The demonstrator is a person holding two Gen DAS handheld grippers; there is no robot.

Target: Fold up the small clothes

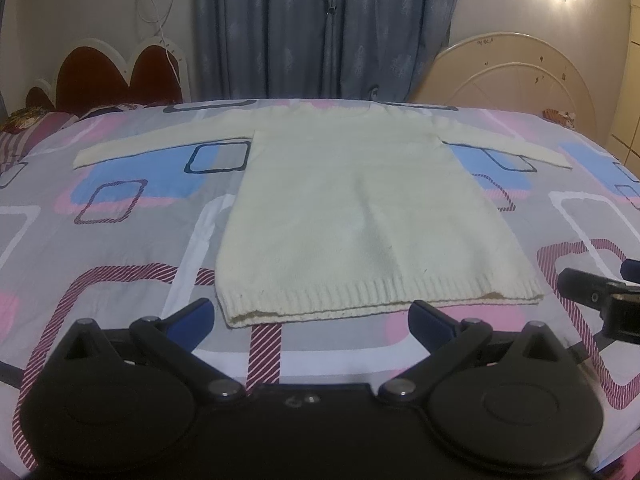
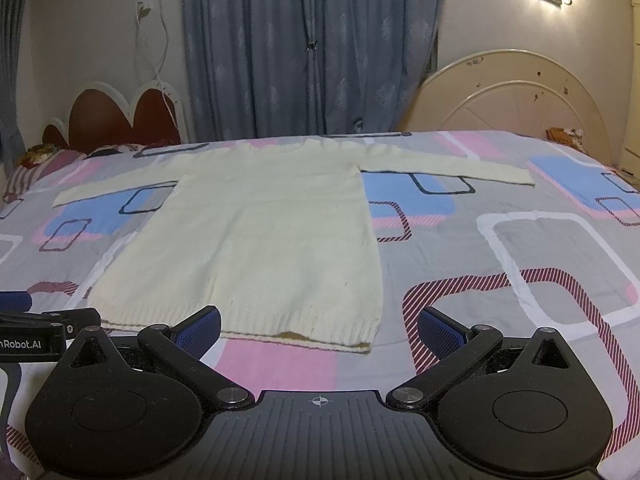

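A cream knitted sweater lies flat on the bed, sleeves spread to both sides, ribbed hem nearest me. It also shows in the right wrist view. My left gripper is open and empty, just in front of the hem's left half. My right gripper is open and empty, in front of the hem's right corner. The right gripper's body shows at the right edge of the left wrist view. The left gripper's body shows at the left edge of the right wrist view.
The bed has a grey sheet with pink, blue and striped squares. Pillows lie at the far left. Blue curtains, a red headboard and a cream headboard stand behind the bed.
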